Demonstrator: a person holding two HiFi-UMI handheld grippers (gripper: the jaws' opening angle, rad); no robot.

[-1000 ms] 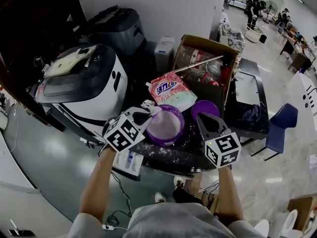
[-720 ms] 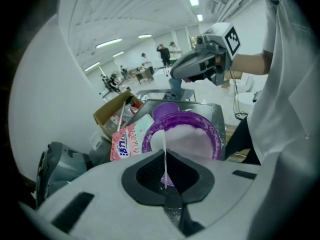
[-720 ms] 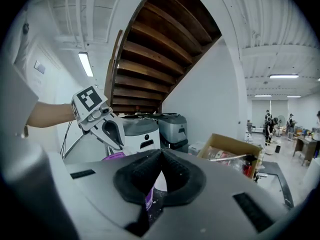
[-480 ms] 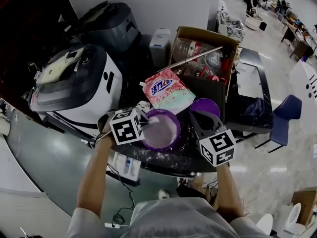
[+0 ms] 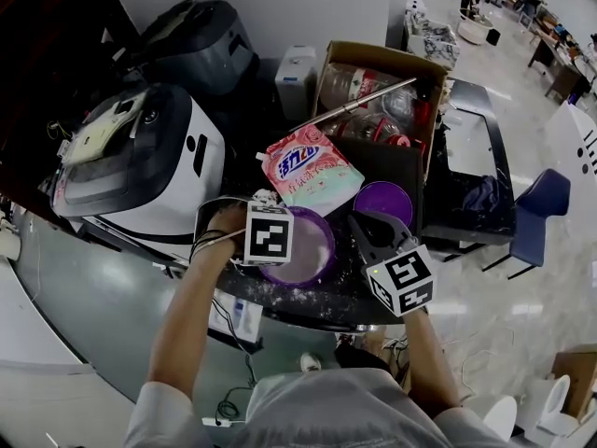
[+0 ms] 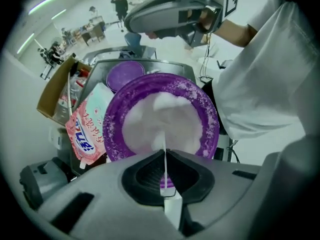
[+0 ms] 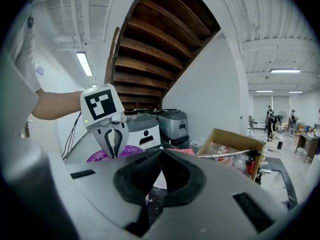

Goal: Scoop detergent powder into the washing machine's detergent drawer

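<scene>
A purple bowl point(image 5: 312, 250) heaped with white detergent powder point(image 6: 162, 119) sits on the dark table. My left gripper point(image 5: 270, 236) points down over the bowl's left side. It is shut on the thin white handle of a scoop point(image 6: 164, 154), whose far end reaches into the powder. My right gripper point(image 5: 366, 228) hovers just right of the bowl, shut and holding nothing. A pink detergent bag point(image 5: 308, 168) lies behind the bowl. The white washing machine point(image 5: 140, 157) stands to the left; I cannot make out its drawer.
A purple lid point(image 5: 384, 202) lies right of the bag. An open cardboard box point(image 5: 424, 73) with bottles stands behind it. Spilled powder dusts the table edge point(image 5: 280, 297). A grey appliance point(image 5: 191, 40) stands at the back left, and a blue chair point(image 5: 536, 222) to the right.
My left gripper has swung right from the bowl's left rim to above the bowl, tipping to point down. The right gripper has drifted slightly left and down.
</scene>
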